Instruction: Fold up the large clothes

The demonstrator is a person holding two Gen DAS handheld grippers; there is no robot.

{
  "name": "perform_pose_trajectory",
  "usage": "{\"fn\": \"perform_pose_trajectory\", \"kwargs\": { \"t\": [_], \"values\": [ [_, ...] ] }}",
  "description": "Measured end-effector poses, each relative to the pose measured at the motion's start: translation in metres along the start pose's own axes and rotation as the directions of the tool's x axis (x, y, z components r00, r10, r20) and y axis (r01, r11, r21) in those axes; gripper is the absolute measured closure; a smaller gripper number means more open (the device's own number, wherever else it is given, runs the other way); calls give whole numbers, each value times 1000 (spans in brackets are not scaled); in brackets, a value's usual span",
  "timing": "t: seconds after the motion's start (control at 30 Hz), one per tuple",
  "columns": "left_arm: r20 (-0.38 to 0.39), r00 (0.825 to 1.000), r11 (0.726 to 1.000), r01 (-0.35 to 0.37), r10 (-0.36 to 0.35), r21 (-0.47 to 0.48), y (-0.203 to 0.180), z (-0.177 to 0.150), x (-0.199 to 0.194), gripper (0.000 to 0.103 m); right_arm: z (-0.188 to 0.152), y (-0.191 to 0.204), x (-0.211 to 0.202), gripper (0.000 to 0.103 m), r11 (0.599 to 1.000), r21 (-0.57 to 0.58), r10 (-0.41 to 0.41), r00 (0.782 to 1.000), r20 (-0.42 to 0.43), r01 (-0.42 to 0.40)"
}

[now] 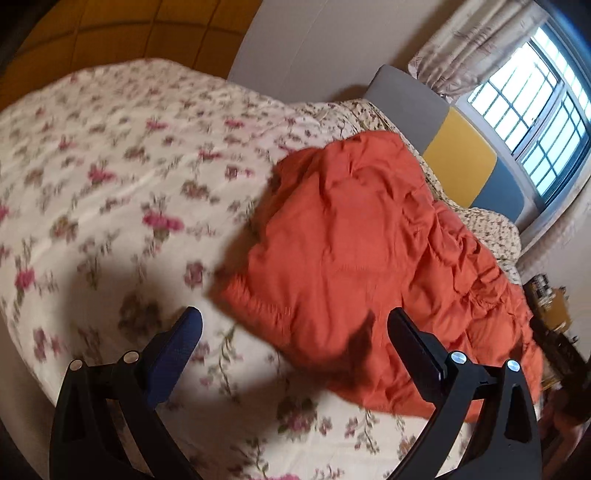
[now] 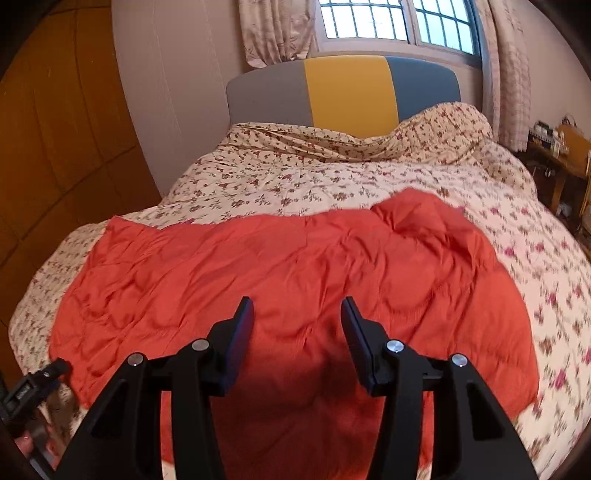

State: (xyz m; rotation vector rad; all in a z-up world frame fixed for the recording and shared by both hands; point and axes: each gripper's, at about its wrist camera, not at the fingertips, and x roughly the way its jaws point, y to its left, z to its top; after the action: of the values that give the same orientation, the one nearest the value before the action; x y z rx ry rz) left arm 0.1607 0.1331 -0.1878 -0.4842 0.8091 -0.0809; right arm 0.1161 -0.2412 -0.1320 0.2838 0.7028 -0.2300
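Observation:
An orange-red padded garment (image 2: 288,280) lies spread and wrinkled across the flowered bedspread (image 2: 369,177). In the left wrist view the garment (image 1: 362,240) is folded over on the right half of the bed, its near edge between the fingers. My left gripper (image 1: 295,317) is open and empty, held above the garment's edge. My right gripper (image 2: 297,310) is open and empty, held over the middle of the garment. The left gripper's tip also shows in the right wrist view (image 2: 48,373) at the lower left.
A grey, yellow and blue headboard (image 2: 347,88) stands at the far end under a barred window (image 2: 388,18) with curtains. An orange wardrobe (image 2: 55,129) lines the left wall. A cluttered wooden side table (image 2: 561,155) stands to the right of the bed.

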Motion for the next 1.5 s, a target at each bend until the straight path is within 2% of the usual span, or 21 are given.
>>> {"fn": "perform_pose_trajectory", "kwargs": {
  "t": [0.1,0.17,0.2,0.23,0.3,0.37,0.53,0.67,0.7,0.73,1.0,1.07,1.1,1.13,1.17,1.23,1.3,1.4,1.5],
  "values": [
    [-22,995,995,95,-96,-32,1,-10,-1,3,-18,-3,-11,54,998,46,33,999,-10,-32],
    [-33,990,991,133,-134,-33,-4,-12,0,3,-26,-4,-16,55,996,64,63,998,-16,-62],
    [-39,989,989,144,-145,-29,-7,-14,2,3,-32,-3,-19,58,995,72,77,997,-21,-76],
    [-39,988,989,149,-150,-23,-10,-14,4,3,-34,-2,-21,66,993,77,91,996,-21,-89],
    [-32,987,987,157,-158,-21,-12,-14,7,4,-39,3,-23,75,990,66,126,991,-34,-124],
    [-16,985,985,171,-172,-34,-12,-10,13,9,-39,12,-21,81,990,35,140,989,-52,-139],
    [11,985,981,175,-175,-78,-9,1,29,26,-34,39,-9,85,986,-40,158,985,-65,-161],
    [48,978,976,204,-201,-79,-9,-2,30,27,-42,51,23,86,989,-68,118,982,-148,-129],
    [53,977,974,212,-209,-74,-8,-2,30,31,-47,52,33,85,988,-85,112,980,-166,-127],
    [58,975,974,216,-212,-69,-8,-3,31,33,-51,53,38,86,987,-98,111,979,-169,-129],
    [121,960,957,265,-251,-119,-10,-14,25,35,-65,53,49,86,983,-135,105,981,-165,-128],
    [122,957,946,280,-262,-164,-6,-11,28,46,-64,51,51,86,983,-121,115,980,-164,-136],
    [112,958,942,280,-262,-186,-4,-8,31,56,-63,50,52,86,984,-111,120,979,-166,-139],
    [107,957,937,287,-271,-200,-3,-5,33,63,-63,49,51,86,984,-107,122,978,-167,-140],
    [105,953,930,299,-283,-213,-3,-3,33,66,-63,48,51,86,985,-105,121,978,-168,-140],
    [117,956,942,287,-269,-176,-10,0,24,77,-63,48,50,86,985,-103,116,979,-170,-135],
    [147,954,953,280,-262,-118,-22,2,11,82,-63,48,50,86,986,-97,117,979,-169,-135],
    [199,933,952,306,-300,1,-50,7,-16,84,-65,47,50,86,987,-97,114,979,-168,-131],
    [220,914,940,328,-340,92,-74,9,-32,84,-63,44,52,86,987,-82,123,976,-178,-139]
  ]
}}
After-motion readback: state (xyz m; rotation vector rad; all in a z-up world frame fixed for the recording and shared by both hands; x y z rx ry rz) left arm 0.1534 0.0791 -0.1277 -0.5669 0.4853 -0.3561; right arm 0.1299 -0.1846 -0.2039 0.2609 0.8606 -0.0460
